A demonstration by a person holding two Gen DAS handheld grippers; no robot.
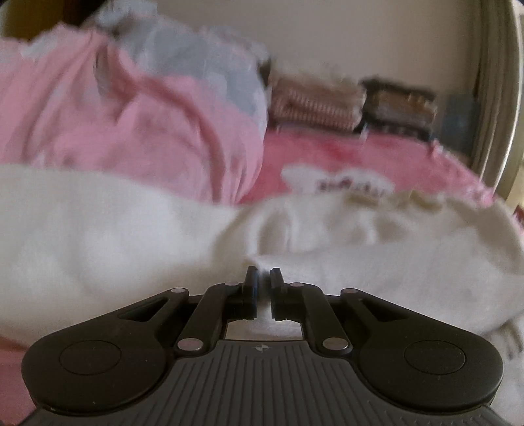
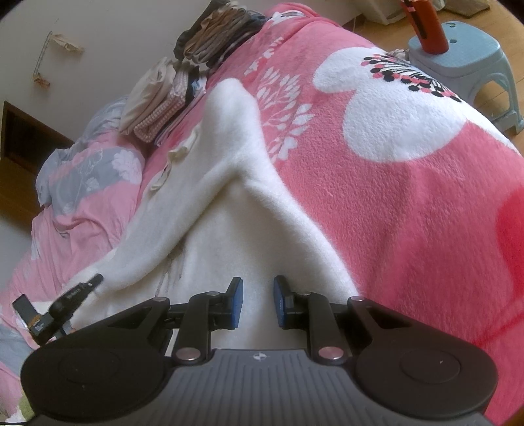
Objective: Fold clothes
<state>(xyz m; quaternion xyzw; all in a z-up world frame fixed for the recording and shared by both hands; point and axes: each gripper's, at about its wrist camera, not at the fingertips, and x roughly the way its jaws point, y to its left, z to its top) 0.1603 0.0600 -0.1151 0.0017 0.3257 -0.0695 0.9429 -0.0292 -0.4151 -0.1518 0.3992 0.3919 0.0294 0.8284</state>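
A white fleece garment (image 2: 235, 157) lies on a pink fleece blanket (image 2: 409, 213), one sleeve stretched toward the far end. My right gripper (image 2: 258, 283) is at its near edge; fabric fills the gap between the blue pads and rises to them in a tent, so it is shut on the garment. My left gripper (image 2: 93, 281) is at the garment's left corner, its tip against the cloth. In the blurred left wrist view its jaws (image 1: 264, 273) stand almost together, with a fold of the white garment (image 1: 131, 236) running into them.
A pink and grey duvet (image 2: 85, 173) is bunched to the left. Two stacks of folded clothes (image 2: 163, 105) (image 2: 216, 36) sit at the far end by the wall. A pale blue stool (image 2: 465, 52) carrying an orange object (image 2: 425, 26) stands on the wooden floor beyond the blanket.
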